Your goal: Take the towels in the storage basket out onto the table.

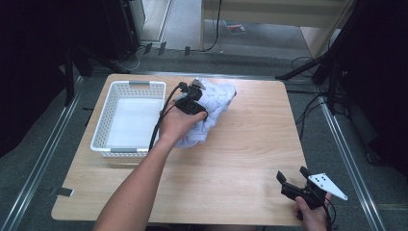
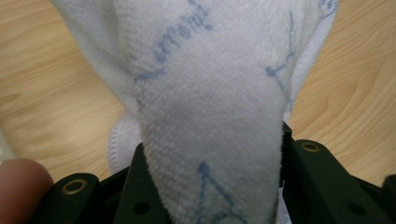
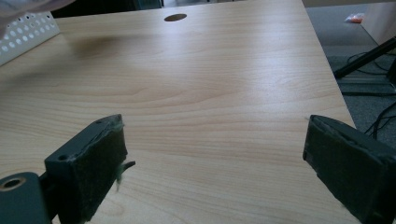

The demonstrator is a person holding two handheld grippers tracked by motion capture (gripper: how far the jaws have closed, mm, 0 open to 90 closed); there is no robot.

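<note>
Basket (image 1: 129, 119): white, nothing in it, on the table (image 1: 250, 144) just left of the cloth.
Cloth (image 1: 211, 108): white with blue marks, bunched near the table's far edge.
Left gripper (image 1: 192, 98): jaws squeezed onto the cloth; its own view shows the fold up close.
Right gripper (image 1: 294, 176): jaws wide apart, holding nothing, at the near right corner.

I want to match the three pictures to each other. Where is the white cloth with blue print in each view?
High view: the white cloth lies bunched at the table's far middle, right of the basket, under the left claw.
Left gripper view: it fills the centre, pinched between the jaws.
Right gripper view: a blurred pale edge at the top left, probably the cloth.
Shared landmark: the wooden table.
</note>
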